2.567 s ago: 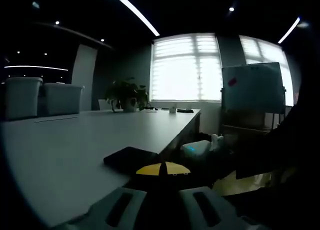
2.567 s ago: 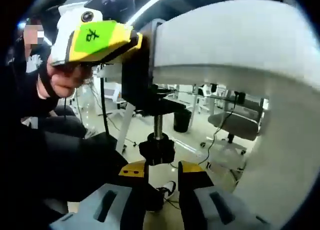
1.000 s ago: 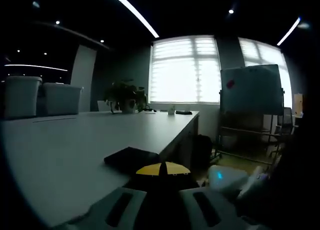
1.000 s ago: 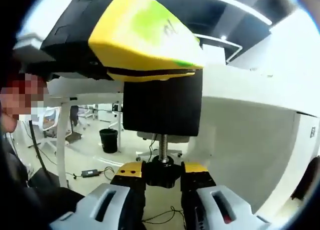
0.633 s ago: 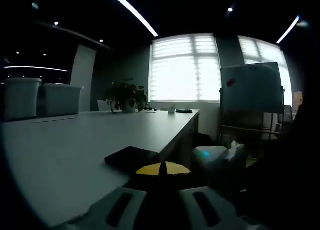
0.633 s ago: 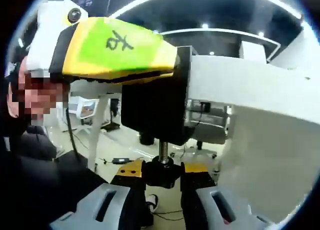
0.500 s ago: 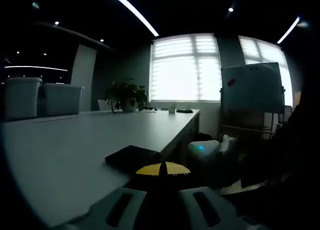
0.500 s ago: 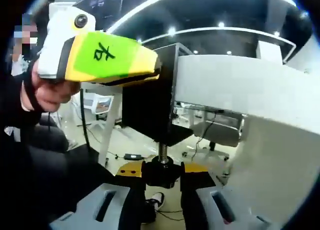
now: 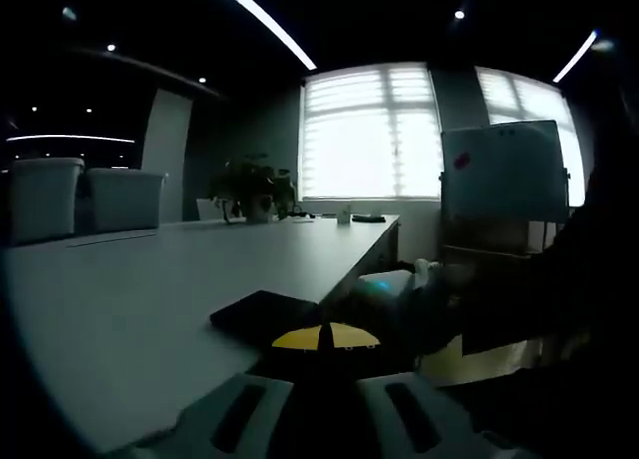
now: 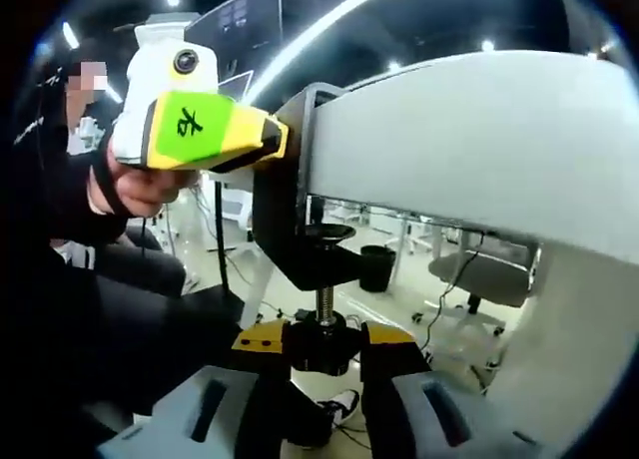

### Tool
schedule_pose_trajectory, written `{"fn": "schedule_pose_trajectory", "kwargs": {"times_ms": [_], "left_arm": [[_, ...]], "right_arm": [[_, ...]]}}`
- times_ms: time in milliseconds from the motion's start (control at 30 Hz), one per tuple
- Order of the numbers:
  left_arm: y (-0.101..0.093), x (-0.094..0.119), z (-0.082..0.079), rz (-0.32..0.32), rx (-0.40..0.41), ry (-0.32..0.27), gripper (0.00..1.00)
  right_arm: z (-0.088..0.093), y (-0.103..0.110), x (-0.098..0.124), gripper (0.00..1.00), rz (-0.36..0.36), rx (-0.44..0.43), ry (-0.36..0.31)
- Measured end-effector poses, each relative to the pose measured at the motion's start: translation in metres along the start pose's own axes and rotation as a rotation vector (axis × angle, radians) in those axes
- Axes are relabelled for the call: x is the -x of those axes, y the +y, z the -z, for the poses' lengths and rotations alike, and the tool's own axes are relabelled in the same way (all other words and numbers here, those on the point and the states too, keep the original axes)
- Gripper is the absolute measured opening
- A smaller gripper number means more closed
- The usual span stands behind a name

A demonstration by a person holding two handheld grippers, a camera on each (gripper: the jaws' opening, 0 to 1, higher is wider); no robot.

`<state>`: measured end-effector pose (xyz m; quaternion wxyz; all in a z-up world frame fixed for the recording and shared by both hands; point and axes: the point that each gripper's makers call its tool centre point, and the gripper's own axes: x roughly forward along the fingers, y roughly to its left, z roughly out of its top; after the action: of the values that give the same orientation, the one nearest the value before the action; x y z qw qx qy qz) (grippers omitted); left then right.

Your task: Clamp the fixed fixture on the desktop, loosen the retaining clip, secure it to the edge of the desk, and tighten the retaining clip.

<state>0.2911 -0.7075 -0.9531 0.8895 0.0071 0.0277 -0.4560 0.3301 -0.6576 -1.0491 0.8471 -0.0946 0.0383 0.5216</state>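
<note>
My right gripper [image 10: 321, 351] jaws grip the black clamp knob [image 10: 320, 341] beneath the white surface [image 10: 479, 150]. My left gripper [image 9: 321, 351] jaws pinch the black C-shaped clamp fixture [image 10: 296, 241] on the surface edge.

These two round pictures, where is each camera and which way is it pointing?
Left gripper view: rides the left gripper at the desk's edge, looking along the desktop toward bright windows; the right gripper shows below the edge.
Right gripper view: rides the right gripper under the desk, looking up at the clamp's knob and screw; a hand holding the left gripper shows.
Shared: the black clamp on the desk edge.
</note>
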Motion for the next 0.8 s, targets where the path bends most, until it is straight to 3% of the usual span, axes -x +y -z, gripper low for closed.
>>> {"fn": "schedule_pose_trajectory", "kwargs": {"times_ms": [100, 167, 233, 267, 333, 433, 500, 567, 633, 800], "left_arm": [[0.001, 0.000, 0.000, 0.003, 0.005, -0.012, 0.01], [0.001, 0.001, -0.001, 0.007, 0.014, -0.019, 0.01], [0.001, 0.001, -0.001, 0.011, 0.015, -0.021, 0.01], [0.002, 0.002, -0.001, 0.013, 0.018, -0.023, 0.01], [0.001, 0.002, -0.001, 0.017, 0.017, -0.023, 0.01], [0.002, 0.006, -0.001, 0.019, 0.026, -0.033, 0.01], [0.004, 0.008, -0.002, 0.019, 0.044, -0.038, 0.01], [0.004, 0.008, -0.002, 0.023, 0.045, -0.034, 0.01], [0.003, 0.008, -0.002, 0.026, 0.032, -0.021, 0.01], [0.003, 0.007, -0.001, 0.014, 0.024, -0.009, 0.01]], "right_arm": [[0.000, -0.010, 0.000, 0.38, 0.168, 0.014, -0.013], [-0.002, -0.021, 0.002, 0.43, 0.294, -0.051, -0.054], [-0.003, -0.033, 0.013, 0.51, 0.475, -0.108, -0.077], [-0.008, -0.038, 0.016, 0.52, 0.534, -0.115, -0.114], [-0.007, -0.035, 0.021, 0.51, 0.614, -0.144, -0.120], [-0.006, -0.022, 0.016, 0.53, 0.659, -0.130, -0.126], [0.002, -0.017, 0.016, 0.45, 0.702, -0.194, -0.111], [0.005, -0.016, 0.019, 0.38, 0.754, -0.198, -0.094], [0.006, -0.014, 0.018, 0.40, 0.779, -0.131, -0.075], [0.008, -0.015, 0.011, 0.47, 0.782, -0.183, -0.069]]}}
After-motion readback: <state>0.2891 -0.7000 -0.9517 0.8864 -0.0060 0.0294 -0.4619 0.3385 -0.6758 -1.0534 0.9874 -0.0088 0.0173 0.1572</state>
